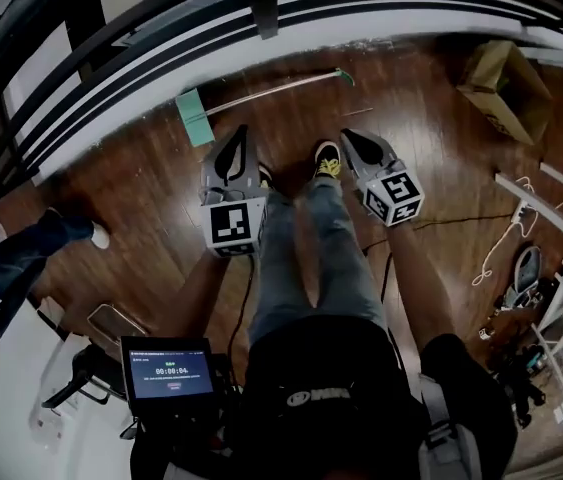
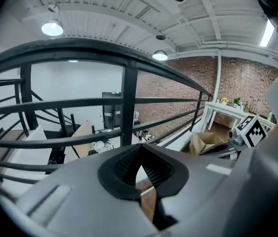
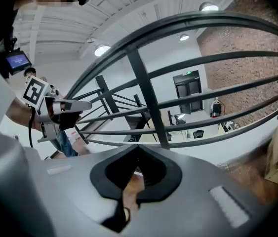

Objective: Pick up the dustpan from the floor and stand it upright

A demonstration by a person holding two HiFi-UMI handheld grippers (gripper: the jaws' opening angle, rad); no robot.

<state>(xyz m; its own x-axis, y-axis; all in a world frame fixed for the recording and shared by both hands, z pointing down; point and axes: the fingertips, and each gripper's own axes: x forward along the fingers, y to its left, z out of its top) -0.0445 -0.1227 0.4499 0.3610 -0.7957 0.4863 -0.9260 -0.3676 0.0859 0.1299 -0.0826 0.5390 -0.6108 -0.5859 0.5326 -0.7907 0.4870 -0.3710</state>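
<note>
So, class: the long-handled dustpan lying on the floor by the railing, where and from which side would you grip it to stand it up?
Probably the thin handle, towards its end away from the green pan, coming from above. It lies flat on the floor beside the railing, so only the top is open; raising that end should tip it onto the pan.

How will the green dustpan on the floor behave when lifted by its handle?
The dustpan looks thin and plastic, so probably light. Its long slim handle may swing or twist in a grip. Stood upright on the wood floor, it seems apt to tip.
</note>
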